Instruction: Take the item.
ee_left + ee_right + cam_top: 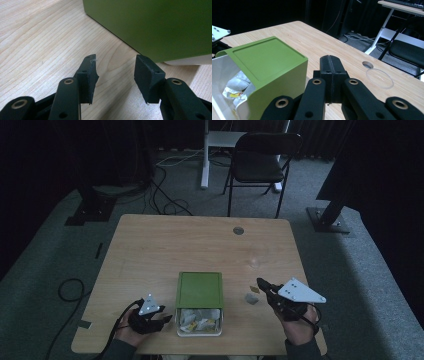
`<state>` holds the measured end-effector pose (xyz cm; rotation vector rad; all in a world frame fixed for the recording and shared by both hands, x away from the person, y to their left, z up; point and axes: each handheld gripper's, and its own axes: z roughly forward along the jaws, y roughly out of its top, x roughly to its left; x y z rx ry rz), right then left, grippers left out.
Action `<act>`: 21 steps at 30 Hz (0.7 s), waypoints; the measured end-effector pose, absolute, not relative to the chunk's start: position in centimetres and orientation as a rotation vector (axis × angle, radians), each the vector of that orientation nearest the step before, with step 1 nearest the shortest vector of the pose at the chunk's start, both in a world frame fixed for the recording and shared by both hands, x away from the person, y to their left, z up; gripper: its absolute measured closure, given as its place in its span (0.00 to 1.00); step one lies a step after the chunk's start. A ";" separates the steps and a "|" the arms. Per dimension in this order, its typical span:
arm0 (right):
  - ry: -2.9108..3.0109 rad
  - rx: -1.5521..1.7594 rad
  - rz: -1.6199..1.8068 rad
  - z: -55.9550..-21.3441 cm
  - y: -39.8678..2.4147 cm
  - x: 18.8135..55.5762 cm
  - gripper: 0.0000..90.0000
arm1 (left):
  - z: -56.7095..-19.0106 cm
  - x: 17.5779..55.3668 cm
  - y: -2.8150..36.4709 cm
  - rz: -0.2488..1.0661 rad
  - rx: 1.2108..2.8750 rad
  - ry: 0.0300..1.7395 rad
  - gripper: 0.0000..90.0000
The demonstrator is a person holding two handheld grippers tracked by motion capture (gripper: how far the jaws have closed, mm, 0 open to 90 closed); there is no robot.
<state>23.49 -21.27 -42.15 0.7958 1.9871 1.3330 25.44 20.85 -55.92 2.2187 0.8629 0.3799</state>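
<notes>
The wooden table carries a green box near its 6 o'clock edge, its white drawer pulled out and holding crumpled packets; at the box's 8 o'clock the left gripper stands with jaws apart and empty; at 3 o'clock the right gripper is closed tight on nothing, just beside two small scraps.

Black fingers with brass rivets, grey triangular plates, black cables, dark sleeves

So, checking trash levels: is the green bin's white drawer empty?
No. The white drawer of the green bin holds crumpled wrappers, visible through its open front.
</notes>
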 end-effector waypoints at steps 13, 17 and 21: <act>1.967 0.784 1.316 -41.5 -21.3 24.8 1.00 | -55.9 25.5 20.9 0.380 2.219 0.865 0.60; 1.965 0.782 1.316 -41.3 -21.3 25.3 1.00 | -55.9 25.5 20.9 0.383 2.218 0.866 0.60; 1.956 0.780 1.318 -41.0 -21.3 25.8 1.00 | -56.0 25.5 20.9 0.380 2.216 0.870 0.60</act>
